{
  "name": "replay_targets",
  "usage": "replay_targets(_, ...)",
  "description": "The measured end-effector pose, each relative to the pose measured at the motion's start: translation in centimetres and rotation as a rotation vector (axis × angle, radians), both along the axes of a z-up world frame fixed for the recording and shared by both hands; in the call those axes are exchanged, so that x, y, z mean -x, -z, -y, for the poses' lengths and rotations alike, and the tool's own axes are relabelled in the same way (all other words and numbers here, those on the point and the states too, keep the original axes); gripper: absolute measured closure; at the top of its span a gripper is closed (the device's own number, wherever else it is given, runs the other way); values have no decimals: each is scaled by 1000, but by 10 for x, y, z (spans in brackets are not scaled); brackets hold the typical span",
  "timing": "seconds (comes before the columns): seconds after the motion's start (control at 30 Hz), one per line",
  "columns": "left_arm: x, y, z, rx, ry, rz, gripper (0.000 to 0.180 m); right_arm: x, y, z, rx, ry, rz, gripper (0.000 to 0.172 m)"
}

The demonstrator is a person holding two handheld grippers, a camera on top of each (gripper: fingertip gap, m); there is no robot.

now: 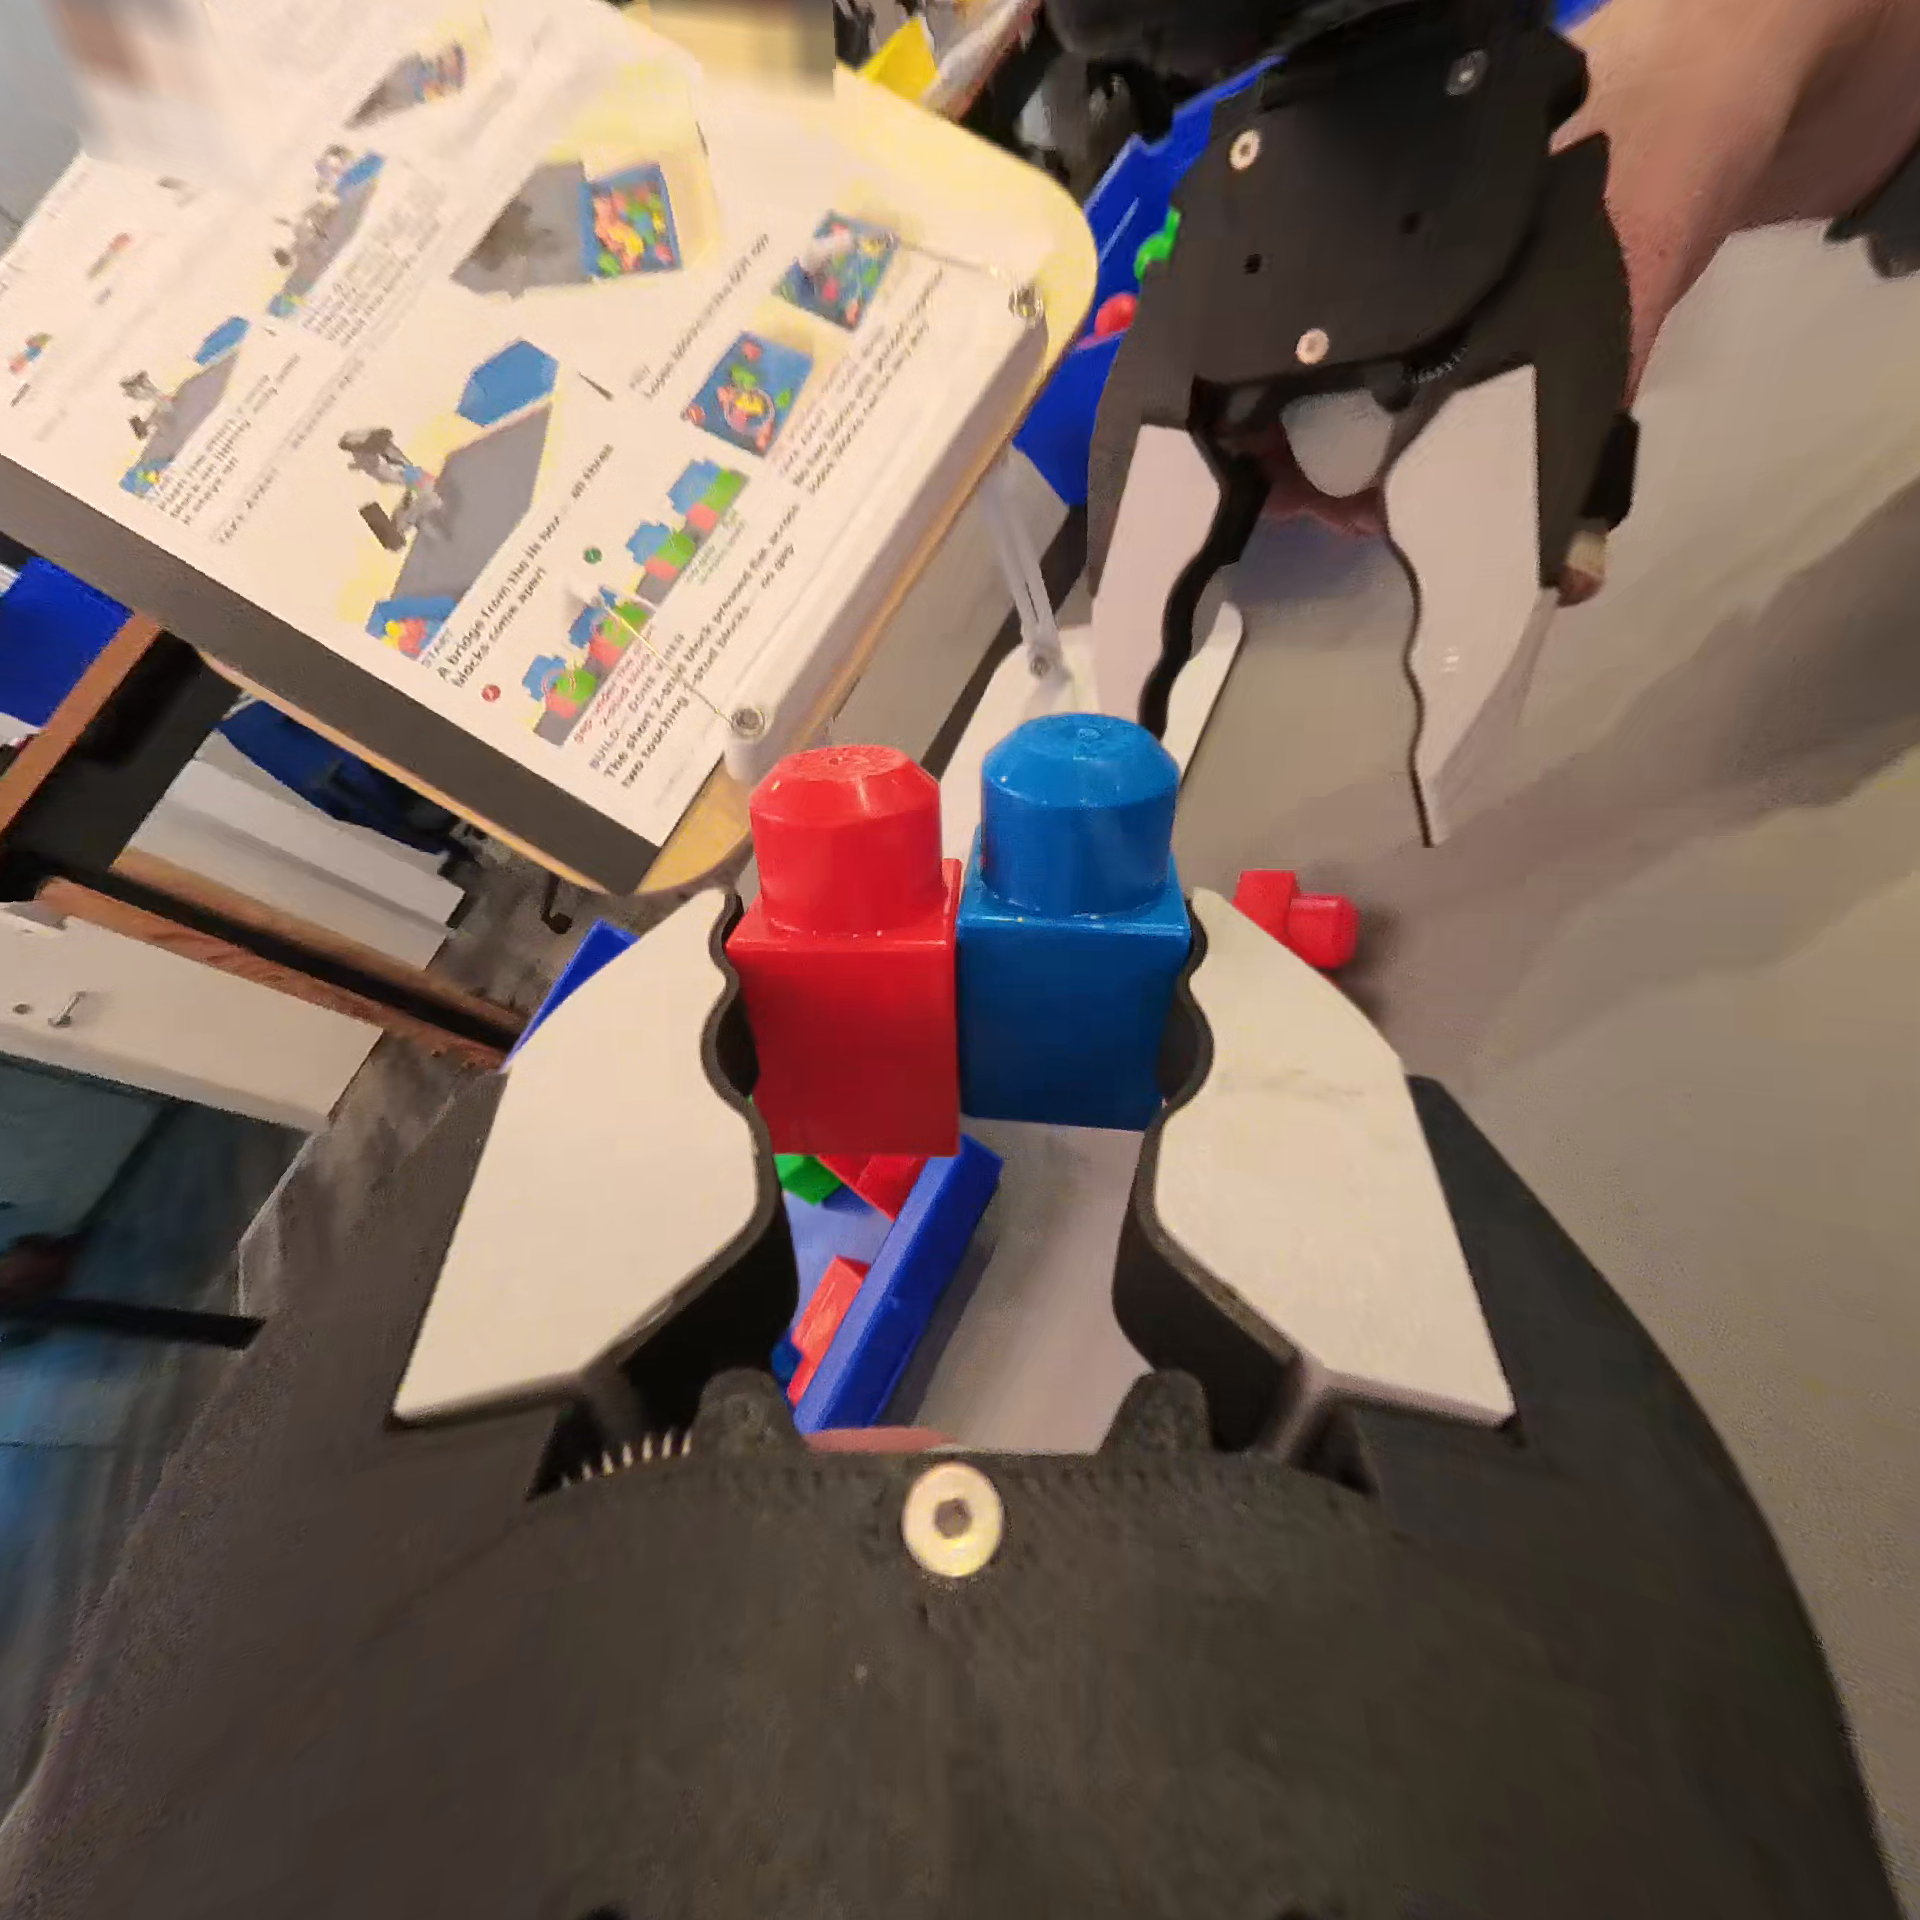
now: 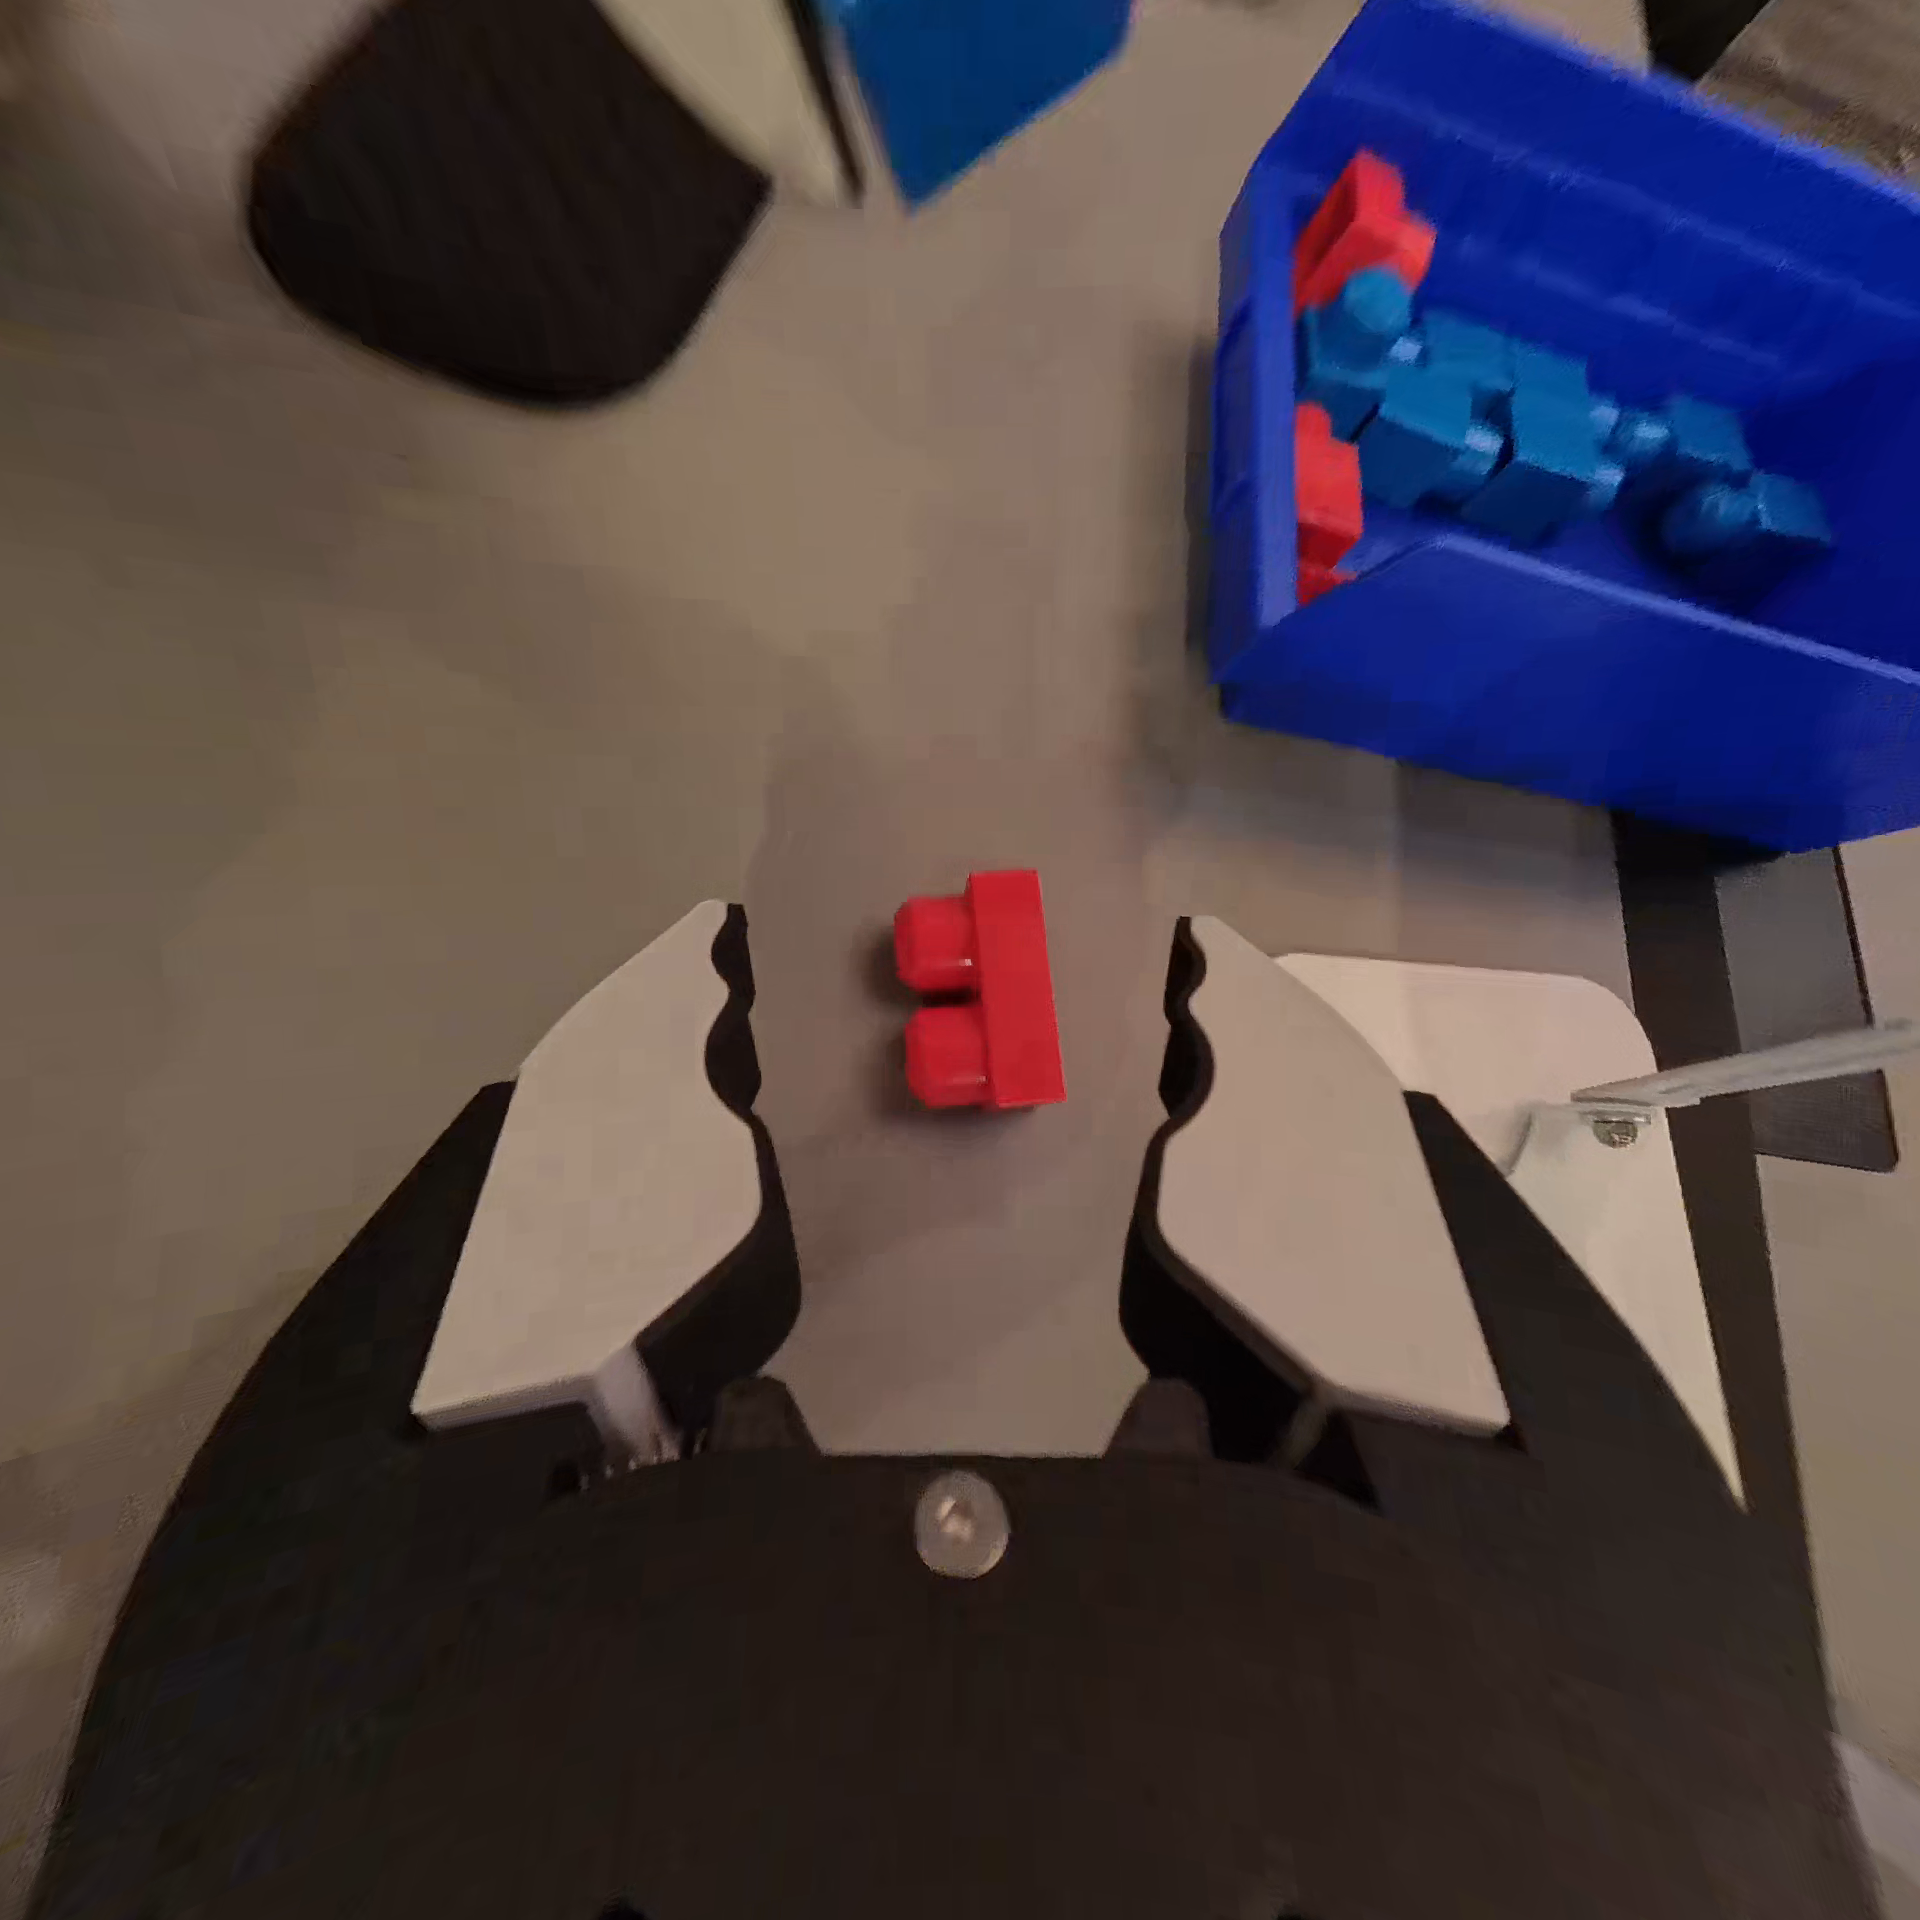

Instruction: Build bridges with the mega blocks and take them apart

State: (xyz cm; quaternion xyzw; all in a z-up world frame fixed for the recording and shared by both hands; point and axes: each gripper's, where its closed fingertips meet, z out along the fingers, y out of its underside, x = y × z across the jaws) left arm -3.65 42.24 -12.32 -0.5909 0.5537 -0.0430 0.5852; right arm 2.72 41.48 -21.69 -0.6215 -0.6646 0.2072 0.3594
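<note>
A red block [image 1: 847, 966] and a blue block [image 1: 1070, 956] are being clamped side by side by the left gripper [image 1: 961, 997], lifted above the bin [image 1: 894, 1299]. Nothing is locking the pair together, so either could be squeezed out and dropped. The right gripper [image 2: 956, 997] is being held apart, empty, over a red two-stud block [image 2: 982, 992] lying sideways on the table [image 2: 520, 727]; it could be nudged away if the fingers are closed unevenly.

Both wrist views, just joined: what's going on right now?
The left tongs clamp a red block and a blue block side by side, studs up, above the table. The right tongs hang open over a red two-stud block lying on its side on the grey table, not touching it.
</note>
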Motion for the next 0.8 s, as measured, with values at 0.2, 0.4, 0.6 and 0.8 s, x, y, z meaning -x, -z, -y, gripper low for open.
replay_targets(0.2, 8, 18, -8, 37, -35, -9, 105, -2, 62, -12, -93, 2, 226, 115)
replay_targets(0.4, 13, 25, -14, 57, -50, -2, 105, -2, 82, -21, -139, 20, 279, 125)
replay_targets(0.6, 16, 28, -18, 71, -49, 9, 105, 0, 82, -24, -123, 19, 264, 125)
replay_targets(0.8, 16, 26, -19, 71, -47, 13, 105, -2, 89, -29, 32, 73, 277, 125)
